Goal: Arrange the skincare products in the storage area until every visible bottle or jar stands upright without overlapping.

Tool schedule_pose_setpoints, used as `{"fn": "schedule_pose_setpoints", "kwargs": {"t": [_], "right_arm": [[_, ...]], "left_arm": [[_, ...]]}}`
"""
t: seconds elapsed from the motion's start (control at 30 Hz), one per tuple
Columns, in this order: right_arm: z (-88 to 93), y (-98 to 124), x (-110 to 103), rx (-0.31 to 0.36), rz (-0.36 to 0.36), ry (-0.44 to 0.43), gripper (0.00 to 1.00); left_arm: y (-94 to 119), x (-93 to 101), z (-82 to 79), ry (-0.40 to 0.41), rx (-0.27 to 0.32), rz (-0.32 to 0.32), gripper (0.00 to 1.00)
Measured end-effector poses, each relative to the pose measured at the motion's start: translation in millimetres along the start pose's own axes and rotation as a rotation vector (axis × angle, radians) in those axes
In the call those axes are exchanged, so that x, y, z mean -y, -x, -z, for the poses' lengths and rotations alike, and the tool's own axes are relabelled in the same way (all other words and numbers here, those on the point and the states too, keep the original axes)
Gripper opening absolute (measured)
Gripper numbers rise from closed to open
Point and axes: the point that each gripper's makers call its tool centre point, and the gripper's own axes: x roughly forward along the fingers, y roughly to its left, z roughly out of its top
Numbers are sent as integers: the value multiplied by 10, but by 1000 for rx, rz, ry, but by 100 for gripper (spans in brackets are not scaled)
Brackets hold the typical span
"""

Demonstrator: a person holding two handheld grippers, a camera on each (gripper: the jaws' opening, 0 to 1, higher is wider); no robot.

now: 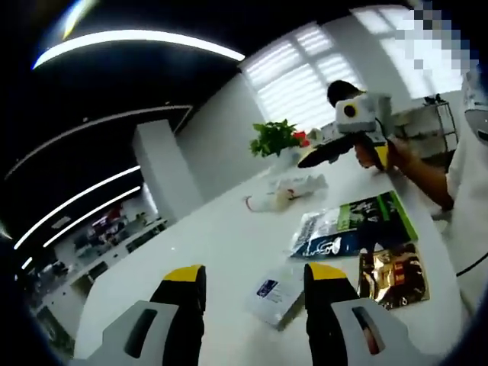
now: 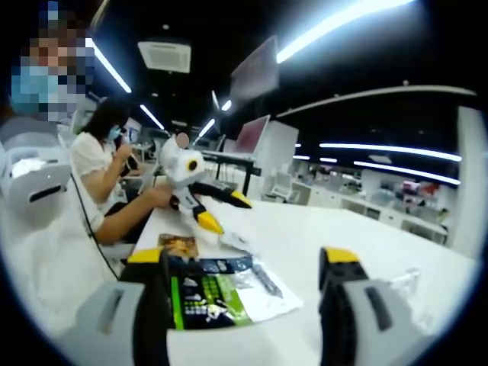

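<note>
In the left gripper view the left gripper hangs just above the white table, its jaws spread wide with nothing between them. Just ahead of the right jaw lies a small white sachet, flat on the table. Beyond it, to the right, lie a gold foil pouch and a green-and-blue pouch — both flat too, side by side and near touching.

Farther on, past the middle of the table, a pale bottle-like item lies on its side beside a clear wrapper. It is too blurred to say for certain that it is a bottle, but it looks like the skincare product the task means. Its long axis runs roughly across the left gripper's line of reach, cap end toward the left of the view, and it lies straight ahead of the open jaws, well apart from them. A potted plant stands behind it.

The right gripper hovers near the far end, seemingly closer to that item than the left. In its own view the right gripper is likewise wide open and empty, above the green pouch.
</note>
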Motion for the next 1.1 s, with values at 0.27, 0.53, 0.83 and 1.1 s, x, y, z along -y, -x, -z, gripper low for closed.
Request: {"fn": "schedule_pose_setpoints", "kwargs": {"t": [0.27, 0.53, 0.83, 1.1], "right_arm": [[-1, 1, 7, 1, 1, -1, 81], [1, 0, 14, 0, 1, -1, 81], [14, -4, 20, -5, 4, -3, 81], [14, -3, 19, -5, 2, -3, 81]], "left_arm": [[19, -70, -24, -4, 9, -37, 52], [-23, -81, 148, 79, -62, -25, 50], [-149, -23, 234, 69, -139, -3, 48], [-197, 42, 243, -12, -185, 37, 35]]}}
